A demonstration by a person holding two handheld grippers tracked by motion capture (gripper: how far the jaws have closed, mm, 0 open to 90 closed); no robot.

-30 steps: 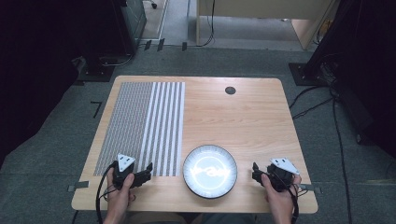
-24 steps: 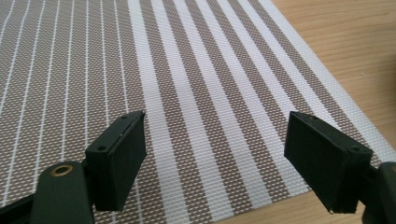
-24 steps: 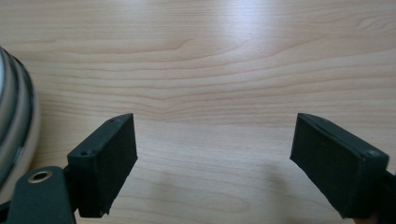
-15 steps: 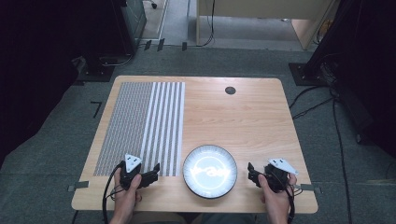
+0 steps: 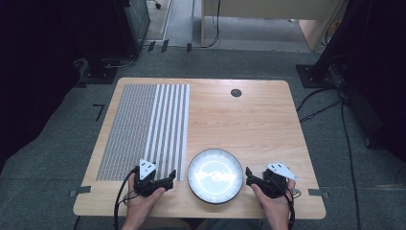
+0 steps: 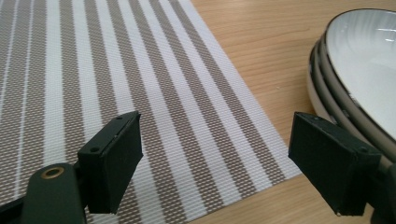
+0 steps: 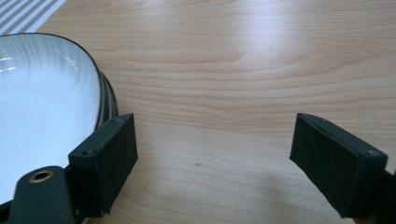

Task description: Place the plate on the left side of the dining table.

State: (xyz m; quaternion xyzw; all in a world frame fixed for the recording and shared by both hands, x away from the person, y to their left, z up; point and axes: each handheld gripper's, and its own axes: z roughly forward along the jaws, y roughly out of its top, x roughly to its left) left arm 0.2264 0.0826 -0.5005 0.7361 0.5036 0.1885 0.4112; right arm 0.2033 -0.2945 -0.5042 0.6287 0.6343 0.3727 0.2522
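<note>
A: L tool point(image 5: 168, 179) status?
B: Jaws wide apart, nothing between them, per left gripper view. Held low over near table edge in person's left hand point(image 5: 143, 195). Grey three-cornered plate on top, cable trailing off toward the near edge.

A: What's under/around it?
B: One jaw sits over the striped placemat point(image 6: 140, 84), brown-and-white weave. The other jaw is just beside the plate stack point(image 6: 355, 79), over the mat's near corner and bare wood. Can't tell if that jaw touches the rim; looks just clear.

A: R tool point(image 5: 249, 174)?
B: Same. Jaws spread wide, empty. Right hand point(image 5: 275, 201) holds it low at the near edge, tips aimed at the plates from the opp. side.

A: Contact w/ plates?
B: In right gripper view one jaw is right against the plate rim point(image 7: 100, 93); touching or just apart, can't tell. Other jaw over bare table point(image 7: 243, 70), well clear of anything.

A: So the plates lie where, rel. to tools?
B: Between the two tools, near the front edge. White inside w/ dark rim line; left gripper view shows several stacked rims, approx. three. High view shows glare on the top plate point(image 5: 215, 175).

A: Farther out?
B: Placemat runs away from L tool up the table's left part to the far edge. Small dark round cap point(image 5: 236, 92) in the tabletop far beyond the plates, near far edge. Rest of wood is bare. Grey floor point(image 5: 57, 143) around the table, black cables point(image 5: 347, 139) on it beyond R tool's side.
</note>
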